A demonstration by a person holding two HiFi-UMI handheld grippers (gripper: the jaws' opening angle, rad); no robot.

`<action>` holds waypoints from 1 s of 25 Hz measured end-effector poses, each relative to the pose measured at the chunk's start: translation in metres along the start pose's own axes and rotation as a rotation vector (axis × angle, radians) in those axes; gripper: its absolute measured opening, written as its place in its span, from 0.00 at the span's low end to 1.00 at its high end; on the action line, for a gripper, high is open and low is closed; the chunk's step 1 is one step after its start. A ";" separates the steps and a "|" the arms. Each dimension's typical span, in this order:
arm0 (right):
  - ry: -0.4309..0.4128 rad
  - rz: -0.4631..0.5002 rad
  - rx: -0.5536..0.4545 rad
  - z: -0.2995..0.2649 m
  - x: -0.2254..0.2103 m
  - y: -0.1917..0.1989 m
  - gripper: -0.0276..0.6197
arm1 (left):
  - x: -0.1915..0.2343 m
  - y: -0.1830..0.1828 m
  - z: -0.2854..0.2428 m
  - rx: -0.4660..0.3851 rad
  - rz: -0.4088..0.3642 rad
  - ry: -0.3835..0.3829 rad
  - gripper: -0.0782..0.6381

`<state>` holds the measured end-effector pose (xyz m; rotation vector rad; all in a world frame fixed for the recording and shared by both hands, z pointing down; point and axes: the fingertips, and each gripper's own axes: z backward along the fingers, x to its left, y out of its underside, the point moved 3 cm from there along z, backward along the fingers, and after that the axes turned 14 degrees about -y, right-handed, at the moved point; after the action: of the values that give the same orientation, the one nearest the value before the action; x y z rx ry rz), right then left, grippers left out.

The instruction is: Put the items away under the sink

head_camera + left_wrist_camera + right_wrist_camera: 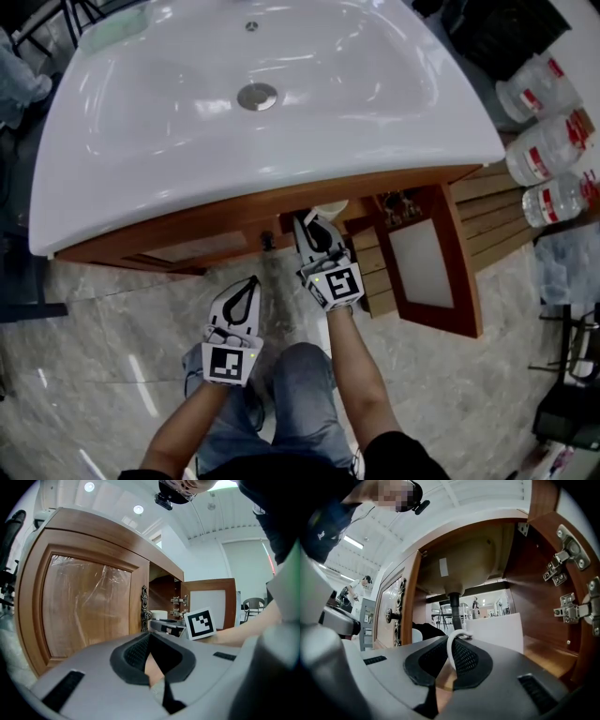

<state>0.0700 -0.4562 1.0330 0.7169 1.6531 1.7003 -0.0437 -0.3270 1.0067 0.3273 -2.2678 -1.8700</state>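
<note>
Bright overhead ceiling lights (pixel 138 509); glare on glossy white ceramic sink basin (pixel 169 103); fisheye edges dark, warped; near foreground soft.

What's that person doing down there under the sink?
A person is down in front of the sink with a gripper in each hand. The right door of the cabinet underneath is open. The right gripper reaches inside, its fingers shut on a thin white thing; I can't tell what it is. The left gripper hangs outside by the closed door, shut and empty.
</note>
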 end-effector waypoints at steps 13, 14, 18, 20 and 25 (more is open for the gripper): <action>0.196 -0.245 0.159 0.089 0.037 -0.063 0.10 | -0.002 -0.104 0.071 0.166 -0.037 0.018 0.12; 0.205 -0.257 0.176 0.097 0.045 -0.080 0.09 | -0.004 -0.122 0.078 0.174 -0.036 0.018 0.12; 0.230 -0.260 0.265 0.123 0.085 -0.168 0.06 | -0.004 -0.206 0.113 0.214 -0.022 0.024 0.12; 0.220 -0.262 0.284 0.132 0.109 -0.226 0.06 | -0.004 -0.250 0.137 0.219 -0.032 0.032 0.12; 0.193 -0.207 0.236 0.150 0.156 -0.376 0.06 | -0.002 -0.355 0.188 0.196 -0.036 0.011 0.12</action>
<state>0.1151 -0.2432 0.6573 0.4793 2.0109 1.4812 -0.0759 -0.2141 0.6223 0.4076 -2.4583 -1.6603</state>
